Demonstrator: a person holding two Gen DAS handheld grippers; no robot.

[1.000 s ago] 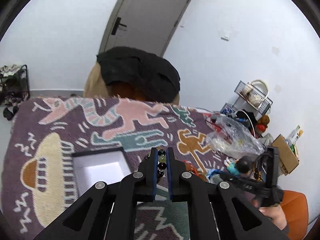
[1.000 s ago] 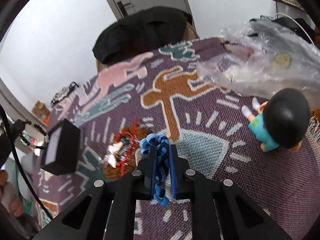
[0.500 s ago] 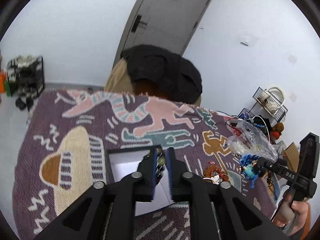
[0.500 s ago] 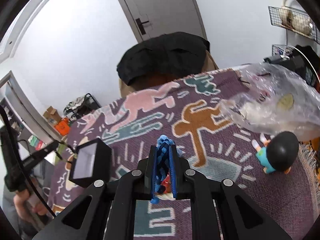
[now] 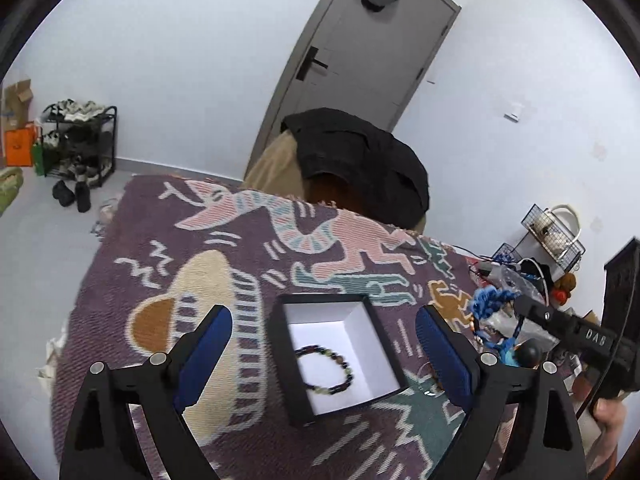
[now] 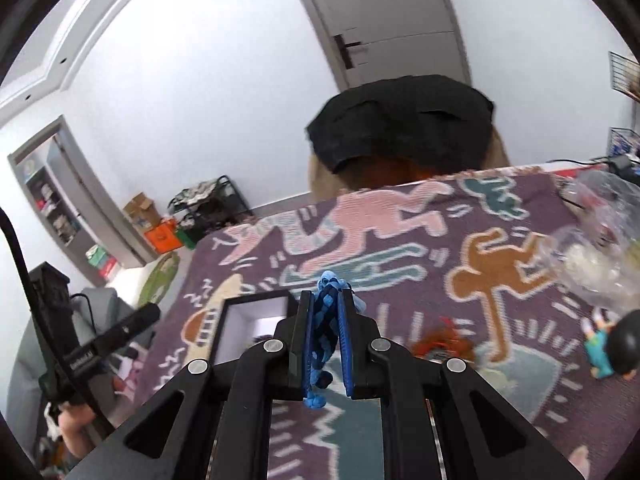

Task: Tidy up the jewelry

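Note:
A black box (image 5: 288, 364) with a white inside sits on the patterned rug (image 5: 200, 240). A dark beaded bracelet (image 5: 326, 369) lies inside it. My left gripper (image 5: 322, 354) is wide open above the box, a finger on each side, holding nothing. My right gripper (image 6: 325, 328) is shut on a blue braided bracelet (image 6: 323, 332) and holds it above the rug, just right of the box (image 6: 230, 328). It also shows in the left wrist view (image 5: 486, 302) at the right.
A pile of red and orange jewelry (image 6: 444, 344) lies on the rug right of the box. A doll with a black head (image 6: 620, 346) and a clear plastic bag (image 6: 592, 248) lie at the right. A chair with a black garment (image 5: 360, 160) stands behind the table.
My left gripper has opened and let the beaded bracelet fall into the box. My right gripper has carried the blue bracelet up and left, closer to the box.

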